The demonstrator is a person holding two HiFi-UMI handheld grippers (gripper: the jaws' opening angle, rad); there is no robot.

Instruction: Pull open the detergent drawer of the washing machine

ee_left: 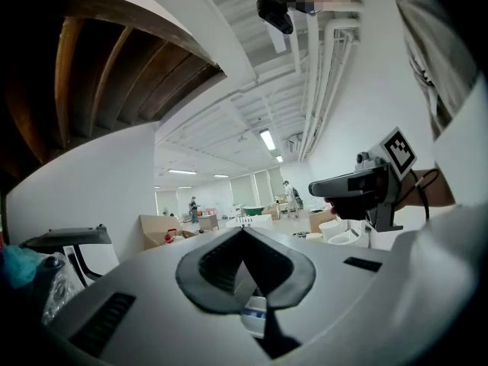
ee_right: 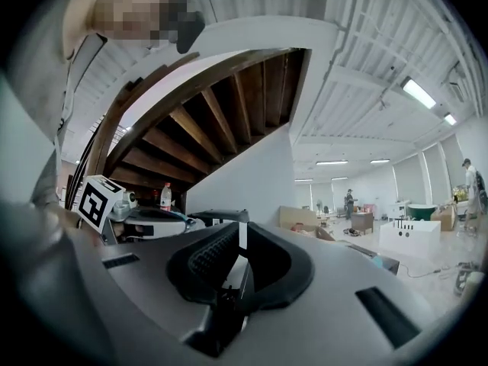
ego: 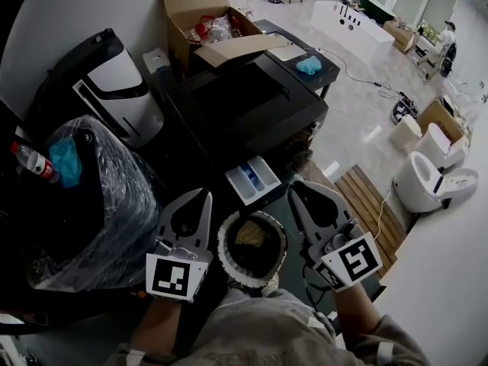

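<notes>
Both closed, empty: left hand-held gripper, right hand-held gripper. Detergent drawer, already out, lies ahead between them

- White plastic detergent drawer sticks out of front of black washing machine.
- Open brown cardboard box behind machine.
- Slatted wooden pallet to drawer's R, on floor.

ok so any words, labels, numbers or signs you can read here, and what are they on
No text here is legible.
left marker cube: a black-and-white square pattern, no letters.
right marker cube: the same kind of pattern, no letters.
bottle: red label, too small to read.
detergent drawer: any markings are too small to read.
</notes>
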